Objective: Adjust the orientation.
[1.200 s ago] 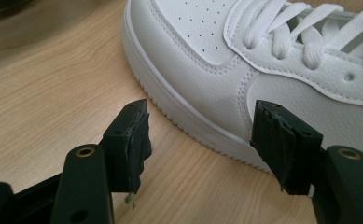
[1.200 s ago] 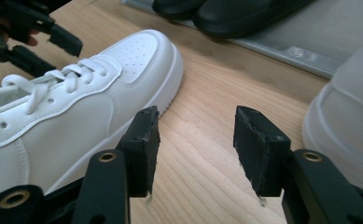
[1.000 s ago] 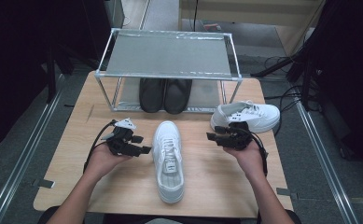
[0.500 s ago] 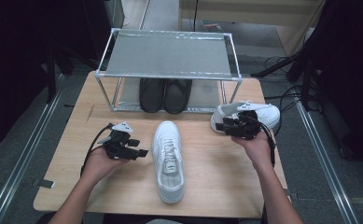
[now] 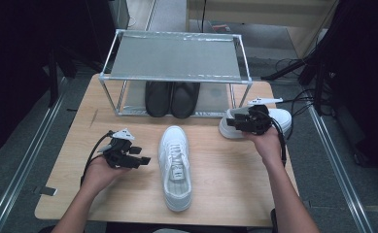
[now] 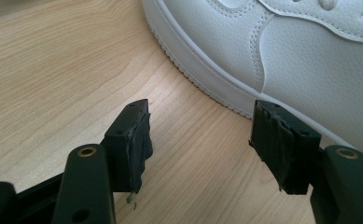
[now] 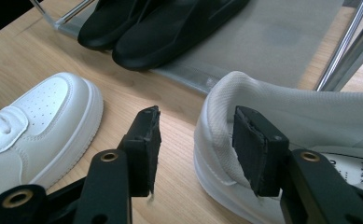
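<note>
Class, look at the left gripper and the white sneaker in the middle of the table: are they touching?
Apart. In the left gripper view, bare wood shows between both pads of the left gripper and the white sneaker, and the jaws stand open with nothing between them.

High view looks down from 6 o'clock; gripper views sit close, low, sharing centre sneaker [image 5: 176,165] (toe, flank).

Sneaker [image 5: 176,166] before rack [image 5: 174,77], another [image 5: 279,119] rightward

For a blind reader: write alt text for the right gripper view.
The right gripper straddles the heel collar of a white sneaker, jaws open, one inside the shoe. A second white sneaker lies left; black shoes sit on the rack's lower shelf.
</note>
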### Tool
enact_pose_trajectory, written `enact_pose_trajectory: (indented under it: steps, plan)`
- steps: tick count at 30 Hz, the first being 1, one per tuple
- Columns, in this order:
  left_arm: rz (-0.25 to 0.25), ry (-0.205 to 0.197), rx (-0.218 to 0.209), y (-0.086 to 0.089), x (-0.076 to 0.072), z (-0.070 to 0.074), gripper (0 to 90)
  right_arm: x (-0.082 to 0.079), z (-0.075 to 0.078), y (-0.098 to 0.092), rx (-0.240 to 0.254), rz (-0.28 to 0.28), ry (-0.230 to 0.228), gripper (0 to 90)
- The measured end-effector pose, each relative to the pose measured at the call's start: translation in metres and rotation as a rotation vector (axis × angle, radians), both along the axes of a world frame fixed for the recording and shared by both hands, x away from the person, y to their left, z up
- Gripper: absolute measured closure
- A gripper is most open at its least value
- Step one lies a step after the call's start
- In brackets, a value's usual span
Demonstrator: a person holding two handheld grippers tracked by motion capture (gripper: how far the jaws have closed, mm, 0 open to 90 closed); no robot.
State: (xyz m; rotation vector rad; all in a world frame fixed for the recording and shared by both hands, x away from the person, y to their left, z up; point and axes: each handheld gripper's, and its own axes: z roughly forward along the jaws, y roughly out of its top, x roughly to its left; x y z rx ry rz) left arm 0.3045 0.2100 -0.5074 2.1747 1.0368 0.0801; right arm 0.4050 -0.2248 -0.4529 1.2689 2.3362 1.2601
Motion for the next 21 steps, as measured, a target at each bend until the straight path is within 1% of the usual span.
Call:
enact_pose_trajectory:
  steps: [1,4,6,9,13,14,16,17,18,19,20,21]
  plan:
    - [0.004,-0.001,-0.002,0.0,0.0,0.0,38.1,0.002,-0.001,0.0,0.001,0.002,0.002,52.9]
    - [0.006,0.001,0.001,0.0,0.0,0.0,38.1,0.009,-0.007,0.002,-0.016,0.004,0.032,53.0]
    - [0.003,0.002,-0.001,0.0,0.0,-0.001,38.1,0.013,-0.012,0.003,-0.025,0.006,0.056,53.1]
    - [0.001,0.003,-0.004,0.0,0.0,-0.001,38.1,0.02,-0.023,0.008,-0.053,0.014,0.091,53.5]
    - [0.003,0.002,0.0,0.0,0.0,-0.001,38.2,0.026,-0.029,0.013,-0.057,0.009,0.11,55.9]
    - [0.005,0.001,-0.005,0.001,0.0,-0.001,38.2,0.029,-0.031,0.014,-0.062,0.018,0.11,56.5]
    - [0.004,0.002,-0.002,0.001,0.001,-0.001,38.2,0.032,-0.036,0.019,-0.071,0.037,0.145,55.4]
    - [0.003,0.002,-0.002,0.001,0.001,-0.001,38.2,0.034,-0.042,0.023,-0.082,0.057,0.166,55.0]
    - [0.003,0.004,-0.003,0.001,0.001,-0.001,38.2,0.034,-0.043,0.026,-0.111,0.054,0.156,57.2]
    - [0.003,0.004,-0.003,0.001,0.001,-0.002,38.2,0.033,-0.043,0.028,-0.141,0.039,0.128,58.7]
    - [0.002,0.004,-0.002,0.001,0.001,-0.002,38.2,0.033,-0.043,0.028,-0.141,0.028,0.135,62.9]
    - [0.0,0.004,0.0,0.001,0.001,-0.001,38.2,0.033,-0.043,0.027,-0.143,0.022,0.132,67.4]
